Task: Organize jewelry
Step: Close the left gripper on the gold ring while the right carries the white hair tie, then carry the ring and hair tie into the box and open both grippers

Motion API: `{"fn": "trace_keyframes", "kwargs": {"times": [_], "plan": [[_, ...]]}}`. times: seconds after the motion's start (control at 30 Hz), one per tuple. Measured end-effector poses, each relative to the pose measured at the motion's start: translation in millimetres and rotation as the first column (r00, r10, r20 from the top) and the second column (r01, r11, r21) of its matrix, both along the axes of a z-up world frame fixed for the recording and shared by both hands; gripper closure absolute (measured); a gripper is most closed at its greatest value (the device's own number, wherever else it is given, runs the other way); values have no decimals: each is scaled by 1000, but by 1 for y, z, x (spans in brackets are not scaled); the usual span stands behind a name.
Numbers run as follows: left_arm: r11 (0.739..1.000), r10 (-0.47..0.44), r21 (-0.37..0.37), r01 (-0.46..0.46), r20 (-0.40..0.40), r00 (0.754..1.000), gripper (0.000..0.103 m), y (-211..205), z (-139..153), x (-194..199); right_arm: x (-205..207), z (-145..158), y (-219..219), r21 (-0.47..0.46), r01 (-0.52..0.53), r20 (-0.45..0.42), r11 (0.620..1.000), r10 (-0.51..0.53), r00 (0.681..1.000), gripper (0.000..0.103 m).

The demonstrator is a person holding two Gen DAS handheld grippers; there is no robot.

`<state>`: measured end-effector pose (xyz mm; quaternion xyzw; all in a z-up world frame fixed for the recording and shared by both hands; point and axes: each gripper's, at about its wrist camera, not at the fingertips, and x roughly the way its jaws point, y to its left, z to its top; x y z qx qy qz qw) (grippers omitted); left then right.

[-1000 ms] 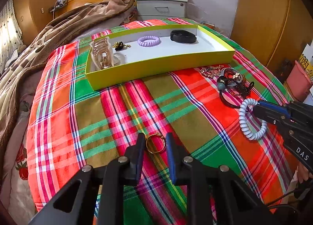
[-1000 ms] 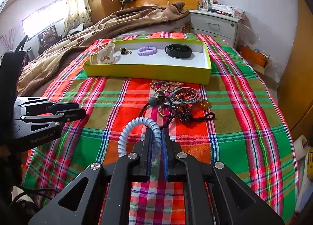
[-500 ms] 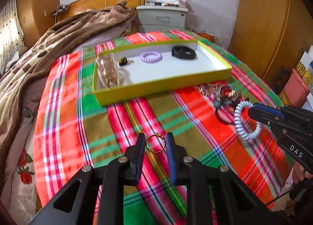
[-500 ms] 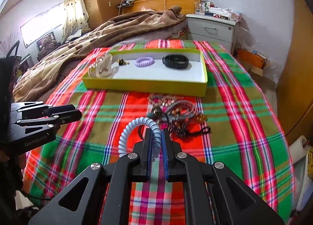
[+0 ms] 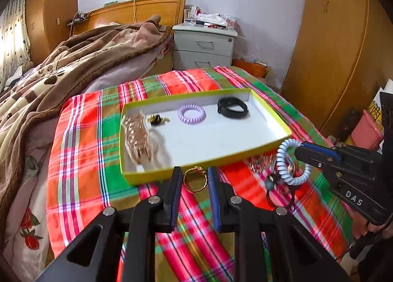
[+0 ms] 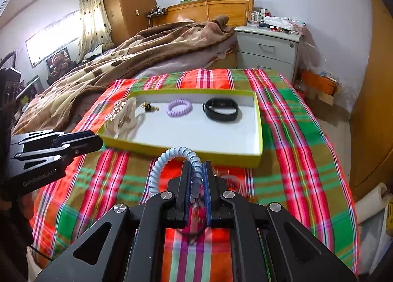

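My left gripper is shut on a gold ring, held in the air just before the near wall of the yellow-green tray. My right gripper is shut on a pale blue coil hair tie, which loops up to the left of its fingers; from the left wrist view the coil hair tie hangs at the tip of the right gripper. In the tray lie a beige hair claw, a small black-and-gold piece, a purple coil tie and a black band.
A heap of loose jewelry lies on the plaid cloth right of the tray's near corner. A brown blanket covers the bed behind, a grey nightstand stands at the back, wooden wardrobes on the right.
Both grippers have risen off the cloth and come nearer the tray, each carrying its item. The coil tie now hangs free above the jewelry heap.
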<state>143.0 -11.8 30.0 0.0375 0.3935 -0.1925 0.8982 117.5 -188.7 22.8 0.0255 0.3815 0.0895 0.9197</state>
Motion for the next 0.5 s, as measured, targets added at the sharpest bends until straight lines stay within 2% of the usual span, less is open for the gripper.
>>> {"fn": "trace_keyframes", "kwargs": {"times": [0.3,0.5], "plan": [[1000,-3,-30,3,-13,1000,81,-11,1,39,53,-1,-14,3,35,-35,999,-35,999,93],[999,-2,-41,1,-30,1000,81,-22,-5,61,82,-14,-22,-5,54,-77,999,-54,996,93]]}}
